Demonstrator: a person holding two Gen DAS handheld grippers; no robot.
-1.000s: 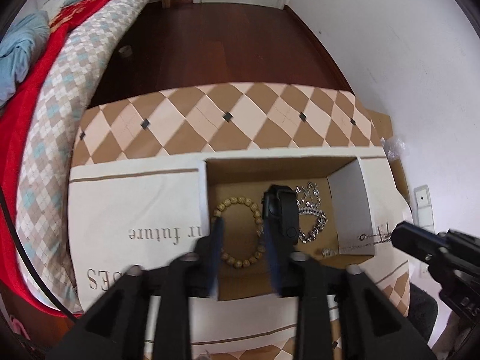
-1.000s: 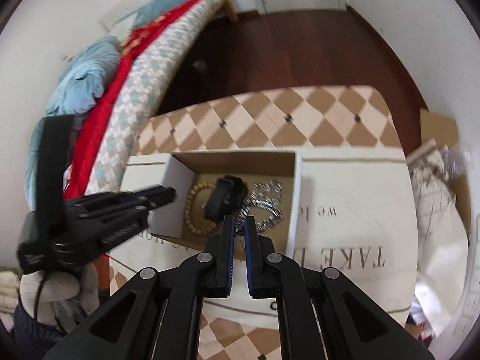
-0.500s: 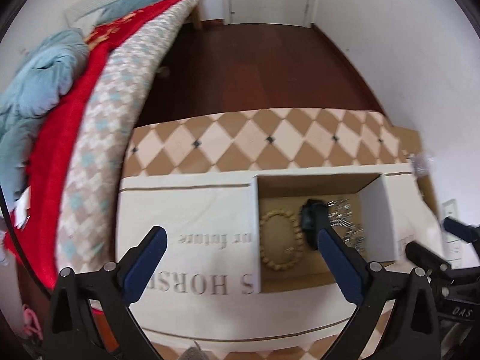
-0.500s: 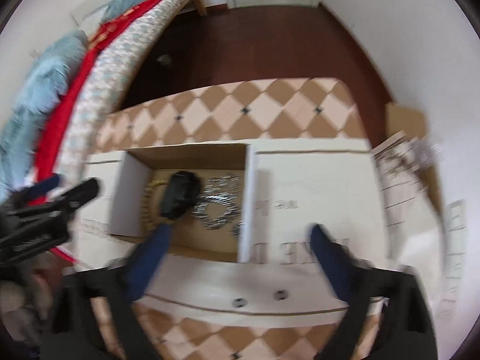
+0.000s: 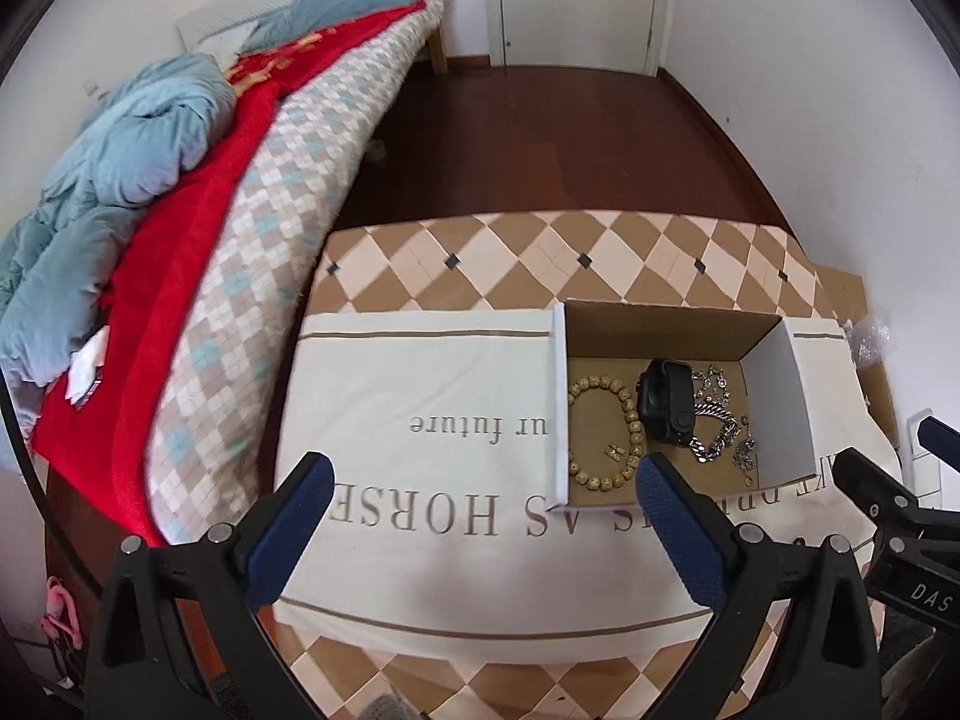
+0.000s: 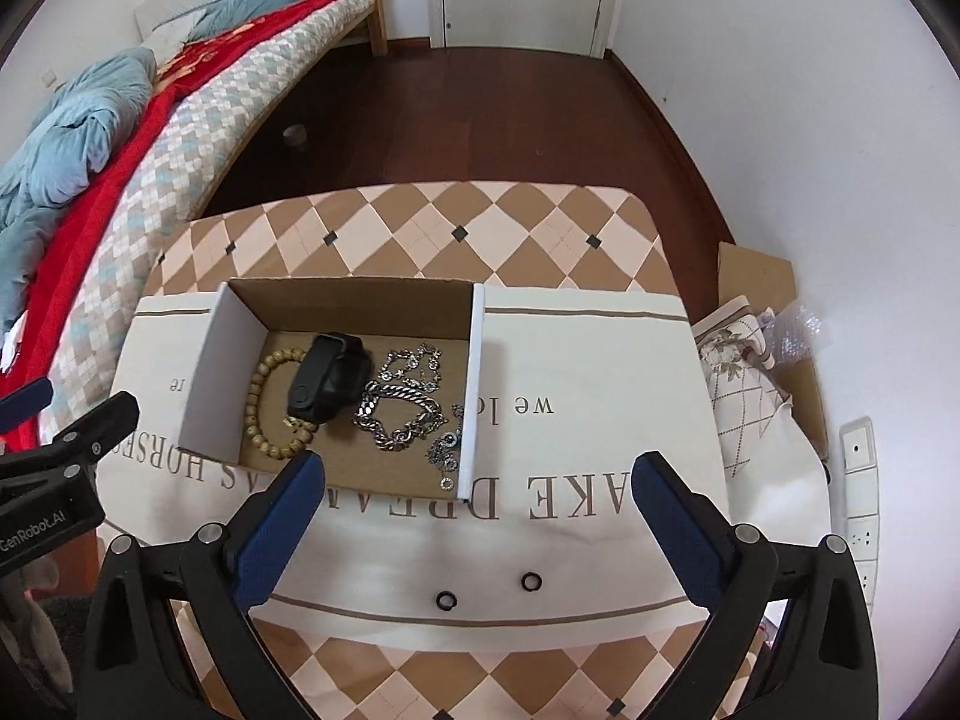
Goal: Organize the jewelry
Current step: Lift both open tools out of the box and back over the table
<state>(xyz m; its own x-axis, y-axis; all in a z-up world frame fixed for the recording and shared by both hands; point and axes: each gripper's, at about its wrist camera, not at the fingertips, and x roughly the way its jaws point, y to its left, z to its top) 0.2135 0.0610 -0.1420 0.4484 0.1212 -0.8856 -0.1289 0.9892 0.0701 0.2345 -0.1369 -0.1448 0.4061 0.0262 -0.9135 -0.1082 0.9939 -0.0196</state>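
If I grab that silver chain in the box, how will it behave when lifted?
The silver chain lies in loose, kinked loops, so it will probably go limp and dangle from one pinch. It touches the thinner necklace beside it, so that may snag and come along. Its polished metal links could slip between the pads.

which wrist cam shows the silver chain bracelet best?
Right wrist. The silver chain bracelet lies unobstructed mid-box, links distinct, right of the black watch. In the left wrist view the bracelet is smaller, crowded toward the box's right wall, partly behind the watch.
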